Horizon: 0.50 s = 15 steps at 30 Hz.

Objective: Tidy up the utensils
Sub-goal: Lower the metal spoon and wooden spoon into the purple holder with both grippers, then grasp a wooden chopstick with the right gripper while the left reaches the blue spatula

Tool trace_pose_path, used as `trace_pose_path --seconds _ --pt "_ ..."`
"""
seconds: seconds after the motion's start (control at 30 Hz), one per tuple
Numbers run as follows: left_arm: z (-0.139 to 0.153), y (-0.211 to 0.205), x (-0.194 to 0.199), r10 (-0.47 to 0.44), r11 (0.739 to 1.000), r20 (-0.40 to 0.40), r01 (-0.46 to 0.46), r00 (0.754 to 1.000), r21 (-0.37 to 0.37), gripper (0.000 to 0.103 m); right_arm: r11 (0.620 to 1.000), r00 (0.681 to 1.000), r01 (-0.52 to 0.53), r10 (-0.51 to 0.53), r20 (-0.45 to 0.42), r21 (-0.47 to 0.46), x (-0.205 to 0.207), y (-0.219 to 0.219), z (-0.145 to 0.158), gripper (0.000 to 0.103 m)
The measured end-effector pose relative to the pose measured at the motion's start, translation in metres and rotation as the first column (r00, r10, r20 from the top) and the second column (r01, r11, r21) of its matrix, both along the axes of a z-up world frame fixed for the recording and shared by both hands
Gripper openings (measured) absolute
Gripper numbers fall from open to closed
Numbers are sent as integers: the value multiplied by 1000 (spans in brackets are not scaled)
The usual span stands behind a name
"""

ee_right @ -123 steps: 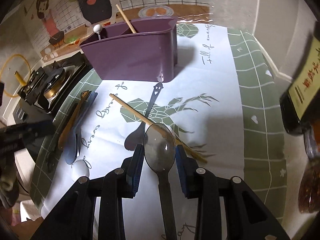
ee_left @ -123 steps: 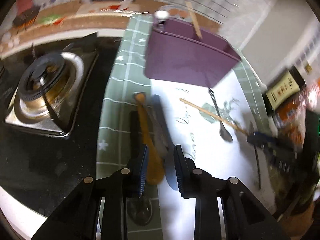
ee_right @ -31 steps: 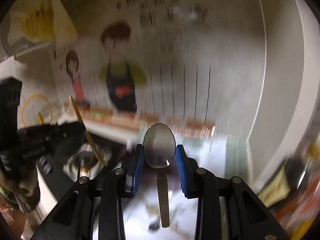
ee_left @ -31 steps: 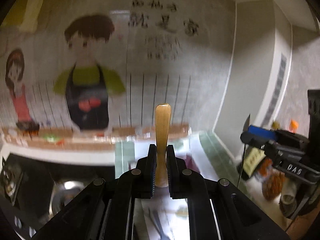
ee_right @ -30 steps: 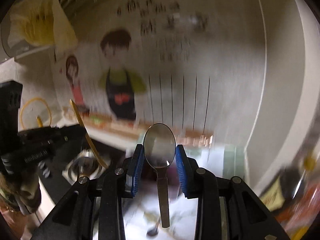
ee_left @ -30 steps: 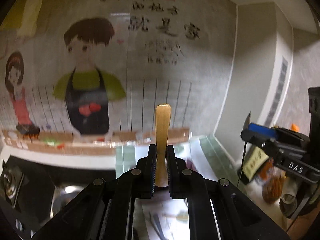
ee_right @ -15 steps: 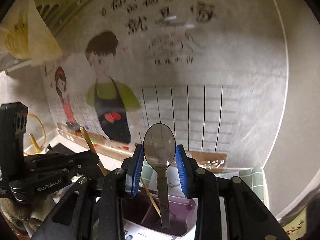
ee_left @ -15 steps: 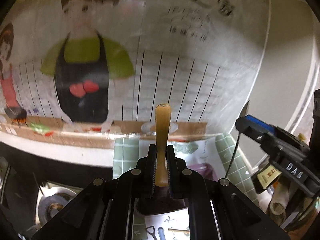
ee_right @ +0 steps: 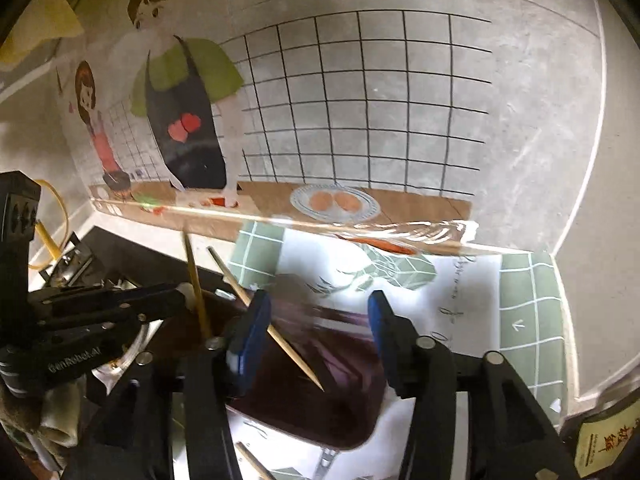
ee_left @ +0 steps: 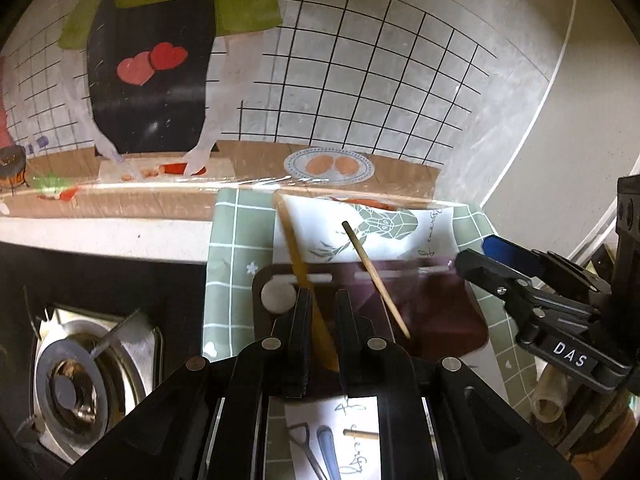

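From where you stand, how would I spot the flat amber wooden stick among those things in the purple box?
Find the purple plastic utensil box on the green checked mat. In its left part, beside a round white knob, the flat amber wooden stick leans between the left gripper's opening jaws. It is broad and flat; the neighbouring pale chopstick is thin and round.

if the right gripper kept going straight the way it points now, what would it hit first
Most likely the purple utensil holder, which lies right ahead of the right gripper. Its jaws are opening with nothing visible between them. The chopstick leaning in the holder crosses near its left finger, so it might be clipped first; depth is unclear.
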<state>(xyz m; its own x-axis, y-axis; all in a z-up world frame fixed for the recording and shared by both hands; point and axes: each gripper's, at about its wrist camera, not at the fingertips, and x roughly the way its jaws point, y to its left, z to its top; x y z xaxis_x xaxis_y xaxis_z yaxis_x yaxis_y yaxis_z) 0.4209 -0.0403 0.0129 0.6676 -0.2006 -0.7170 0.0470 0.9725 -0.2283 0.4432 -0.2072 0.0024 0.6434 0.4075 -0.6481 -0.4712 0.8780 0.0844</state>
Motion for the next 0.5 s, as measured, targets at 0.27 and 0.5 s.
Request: trace_pose_path --seconds 0.27,0.5 --pt "-3 11 -64 43 998 8 -44 999 50 55 996 999 -8 5 -35 -92 -44 -45 -11 84" --pt "-50 8 -118 80 992 -114 -68 990 109 65 975 979 -7 -39 -201 -221 -68 -58 -81 25"
